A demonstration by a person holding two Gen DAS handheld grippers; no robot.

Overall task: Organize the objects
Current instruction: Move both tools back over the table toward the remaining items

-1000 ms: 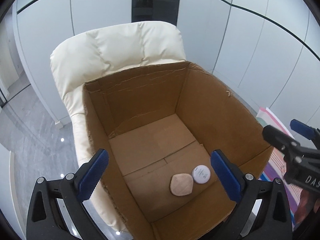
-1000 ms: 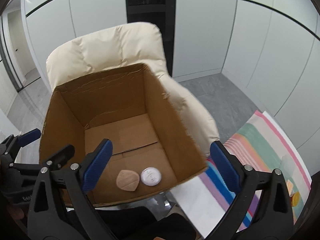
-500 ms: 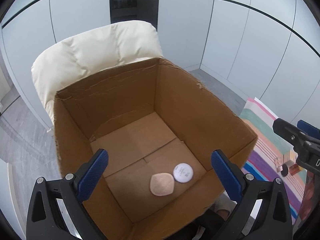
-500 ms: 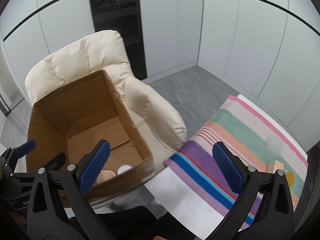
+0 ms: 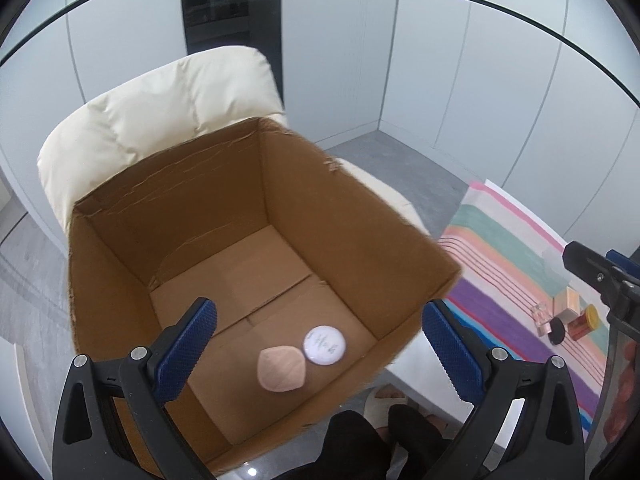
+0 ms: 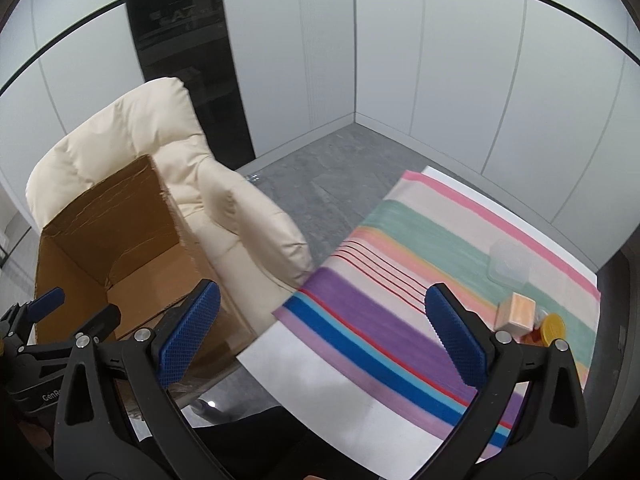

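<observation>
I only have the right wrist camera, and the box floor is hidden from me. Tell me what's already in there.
Observer: Two things lie on the floor of the box: a white round tin and a pink pad, side by side near the front wall.
Operator: Now list what sits by the wooden block.
Observer: By the block and the yellow-lidded jar on the striped cloth, a small clear bottle and a black cap are hidden from you.
Operator: Report the left gripper.
Observer: The left gripper is open and empty, aimed down into the box.
</observation>
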